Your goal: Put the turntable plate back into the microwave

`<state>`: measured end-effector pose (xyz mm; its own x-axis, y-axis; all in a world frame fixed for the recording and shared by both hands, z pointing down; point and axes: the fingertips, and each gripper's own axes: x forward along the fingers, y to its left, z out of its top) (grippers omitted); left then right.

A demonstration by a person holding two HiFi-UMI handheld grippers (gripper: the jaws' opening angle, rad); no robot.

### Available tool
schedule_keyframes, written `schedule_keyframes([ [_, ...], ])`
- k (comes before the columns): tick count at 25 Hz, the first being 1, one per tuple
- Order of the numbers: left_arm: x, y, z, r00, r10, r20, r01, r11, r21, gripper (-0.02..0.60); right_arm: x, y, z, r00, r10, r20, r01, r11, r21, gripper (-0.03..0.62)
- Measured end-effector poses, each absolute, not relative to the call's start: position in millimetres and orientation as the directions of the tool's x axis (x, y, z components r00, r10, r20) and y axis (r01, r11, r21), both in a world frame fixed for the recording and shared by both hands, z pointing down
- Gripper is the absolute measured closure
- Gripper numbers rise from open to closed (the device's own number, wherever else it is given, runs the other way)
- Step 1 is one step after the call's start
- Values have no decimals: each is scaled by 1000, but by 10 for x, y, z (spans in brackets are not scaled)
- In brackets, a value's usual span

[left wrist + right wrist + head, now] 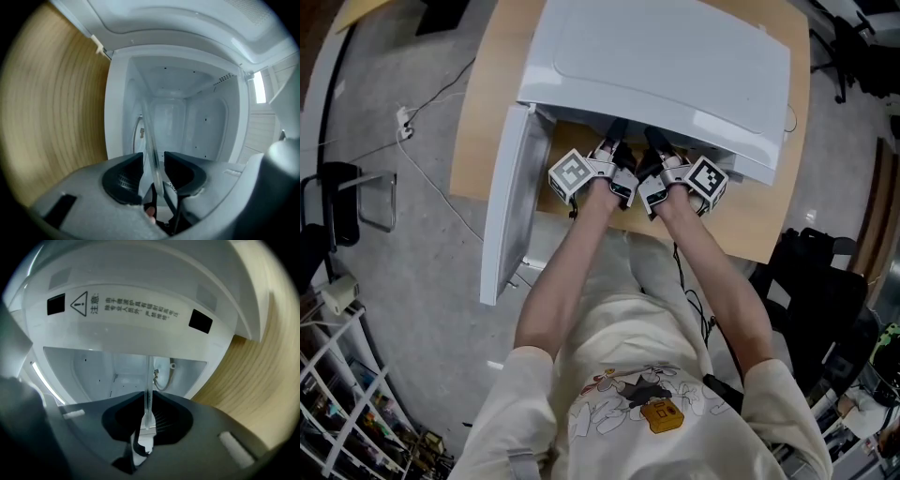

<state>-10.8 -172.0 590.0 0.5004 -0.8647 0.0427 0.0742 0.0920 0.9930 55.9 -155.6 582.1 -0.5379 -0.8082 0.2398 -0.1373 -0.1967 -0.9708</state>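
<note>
The microwave door [511, 202] hangs open at the left of the head view, off the edge of the wooden table [487, 122] that bears the white microwave [675, 56]. Just right of the door, the person's left hand holds the left gripper [614, 150] with its marker cube [570, 175] outward and its tips under the microwave's top. In the left gripper view, that left gripper [153, 161] has its jaws spread. The clear turntable plate [152, 140], seen edge-on as a thin strip, stands in the gap between them and runs on into the white cavity [187, 122], with a sliver of space on either side. Beside it, the right gripper [656, 148], with its own cube [706, 180], also points into the opening. The right gripper view shows the right gripper [148, 399] pinching the rim of the turntable plate [148, 378], pads closed on the glass, below a warning label [131, 305] on the microwave's front edge.
</note>
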Motion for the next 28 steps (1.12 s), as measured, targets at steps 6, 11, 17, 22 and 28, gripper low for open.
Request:
schedule_keyframes([
  [6,-216,-1506,5915,483,-872,84,20,108,994,516,594,-1567,5861,-523,-814,253,-149,-205,-967,546],
  [11,-253,-1632,5966,483,-866,128,38,167,985,535,543,-1628,5878,-523,-817,243,-152,-191,-970,546],
  [17,-225,-1773,6073,515,-840,170,-3,197,980,548,443,-1543,5948,-575,-761,300,-227,-204,-952,514],
  [22,-181,-1860,6129,545,-817,187,-10,217,976,551,360,-1588,5992,-595,-739,317,-237,-215,-947,548],
  [28,-214,-1862,6142,580,-792,191,-24,217,976,551,283,-1584,6072,-593,-722,356,-251,-254,-934,548],
])
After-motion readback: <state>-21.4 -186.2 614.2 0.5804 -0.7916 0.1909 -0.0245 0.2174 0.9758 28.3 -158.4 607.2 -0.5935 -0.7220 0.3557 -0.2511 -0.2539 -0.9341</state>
